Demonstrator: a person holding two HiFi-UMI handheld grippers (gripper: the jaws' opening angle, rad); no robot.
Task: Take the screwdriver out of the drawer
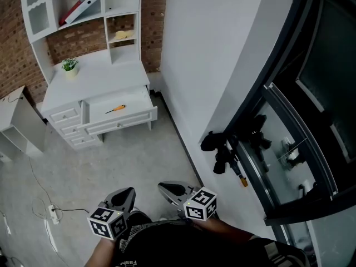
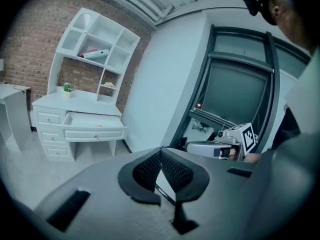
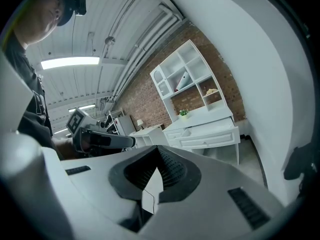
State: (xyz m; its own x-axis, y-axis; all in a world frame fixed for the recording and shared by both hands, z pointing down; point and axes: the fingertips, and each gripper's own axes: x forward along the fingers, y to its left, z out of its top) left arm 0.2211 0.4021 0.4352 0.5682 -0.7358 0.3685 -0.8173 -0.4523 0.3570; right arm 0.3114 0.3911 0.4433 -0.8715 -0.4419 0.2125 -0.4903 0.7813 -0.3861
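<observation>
An orange-handled screwdriver (image 1: 115, 109) lies in the open top drawer (image 1: 146, 100) of a white desk (image 1: 94, 77) at the far upper left. In the left gripper view the same drawer (image 2: 95, 132) shows as a small shape with an orange speck (image 2: 98, 125) inside. My left gripper (image 1: 129, 192) and right gripper (image 1: 164, 187) hang low near the person's body, far from the desk, over the floor. Both are shut with nothing between the pads: left gripper (image 2: 161, 151), right gripper (image 3: 159, 150). The desk (image 3: 205, 129) is distant in the right gripper view.
A white hutch with a red binder (image 1: 75, 10) and a small potted plant (image 1: 69, 65) tops the desk. A white side table (image 1: 16, 121) stands at left. A power strip and cable (image 1: 54, 213) lie on the floor. A white wall and a dark-framed glass door (image 1: 289, 127) run along the right.
</observation>
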